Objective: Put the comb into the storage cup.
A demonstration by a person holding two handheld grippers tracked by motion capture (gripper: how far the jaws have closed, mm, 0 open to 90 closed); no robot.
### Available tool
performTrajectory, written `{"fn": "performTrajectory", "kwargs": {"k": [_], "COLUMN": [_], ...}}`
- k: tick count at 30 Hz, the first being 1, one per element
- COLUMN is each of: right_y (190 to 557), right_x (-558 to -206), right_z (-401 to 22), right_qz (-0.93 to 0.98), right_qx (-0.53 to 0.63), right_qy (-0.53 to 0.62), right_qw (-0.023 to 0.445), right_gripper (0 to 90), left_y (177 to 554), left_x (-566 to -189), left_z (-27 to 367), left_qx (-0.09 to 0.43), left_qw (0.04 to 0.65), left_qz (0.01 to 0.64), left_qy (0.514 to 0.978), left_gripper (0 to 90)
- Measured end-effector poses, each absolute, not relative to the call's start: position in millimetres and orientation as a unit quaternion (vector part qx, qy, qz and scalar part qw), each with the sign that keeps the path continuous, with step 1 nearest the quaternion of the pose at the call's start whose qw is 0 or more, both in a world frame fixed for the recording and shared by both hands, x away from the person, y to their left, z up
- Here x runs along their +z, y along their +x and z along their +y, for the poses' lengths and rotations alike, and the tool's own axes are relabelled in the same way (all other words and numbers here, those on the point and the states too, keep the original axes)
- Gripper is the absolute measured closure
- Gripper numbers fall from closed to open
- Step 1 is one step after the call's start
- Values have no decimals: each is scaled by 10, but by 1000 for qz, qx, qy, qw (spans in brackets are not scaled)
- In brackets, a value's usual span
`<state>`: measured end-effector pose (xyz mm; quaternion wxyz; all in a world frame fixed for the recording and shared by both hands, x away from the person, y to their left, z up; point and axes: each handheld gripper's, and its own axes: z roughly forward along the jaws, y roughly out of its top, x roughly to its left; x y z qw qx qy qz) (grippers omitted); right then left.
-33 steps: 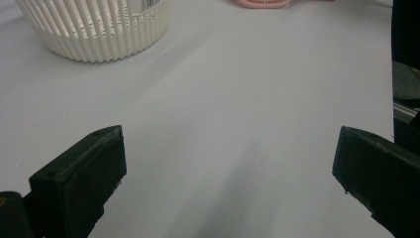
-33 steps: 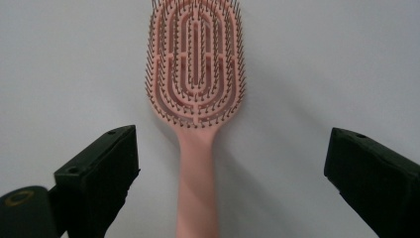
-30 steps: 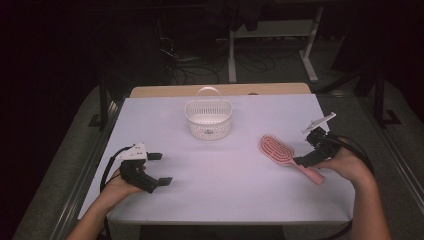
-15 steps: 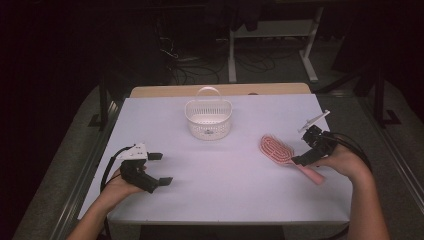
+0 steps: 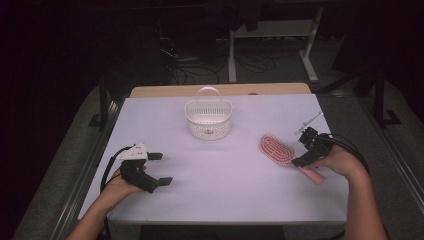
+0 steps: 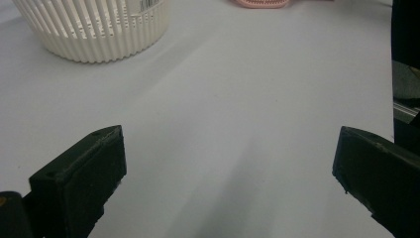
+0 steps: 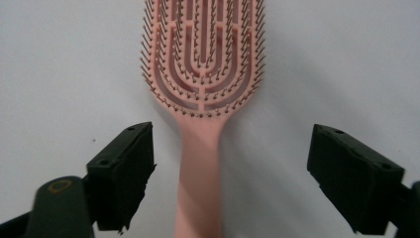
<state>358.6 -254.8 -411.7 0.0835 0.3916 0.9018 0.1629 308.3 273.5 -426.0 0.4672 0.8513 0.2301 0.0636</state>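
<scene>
A pink plastic hairbrush with an oval, slotted head and rows of fine bristles point(image 5: 282, 152) lies bristles up on the white table top point(image 5: 225, 200), toward its right side. Its straight handle points toward the person's near right. The right gripper point(image 5: 306, 150), held in the person's right hand point(image 5: 337, 161), sits low over that handle. In the right gripper view the handle point(image 7: 199, 183) runs up the middle between the two black jaws, with clear white table showing on either side of it. The jaws have just been closing in, yet they stand apart from the handle and do not touch it.

The left gripper point(image 5: 161, 169) rests near the table's left front corner in the person's left hand point(image 5: 120, 184). Its jaws gape wide with nothing between them, as the left gripper view confirms over bare table.

A small white plastic basket with ribbed, slotted walls and an arched carrying handle point(image 5: 208, 118) stands upright toward the far middle of the table, well apart from both grippers and from the brush. In the left gripper view a printed sticker, perhaps a barcode label point(image 6: 148, 4), shows at its upper edge; its characters are too small to read. No brand marking is legible on the brush.
</scene>
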Motion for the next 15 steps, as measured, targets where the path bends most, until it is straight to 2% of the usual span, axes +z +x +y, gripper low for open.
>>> {"fn": "performTrajectory", "kwargs": {"k": [15], "right_y": [3582], "right_x": [-4183], "right_z": [-2557], "right_qz": [905], "right_qx": [160], "right_qy": [389], "right_qw": [62], "right_gripper": [384], "left_y": [3084], "left_x": [-4263], "left_z": [2734], "left_qx": [63], "left_qw": [467], "left_qz": [230], "left_qy": [851], "left_gripper": [1]}}
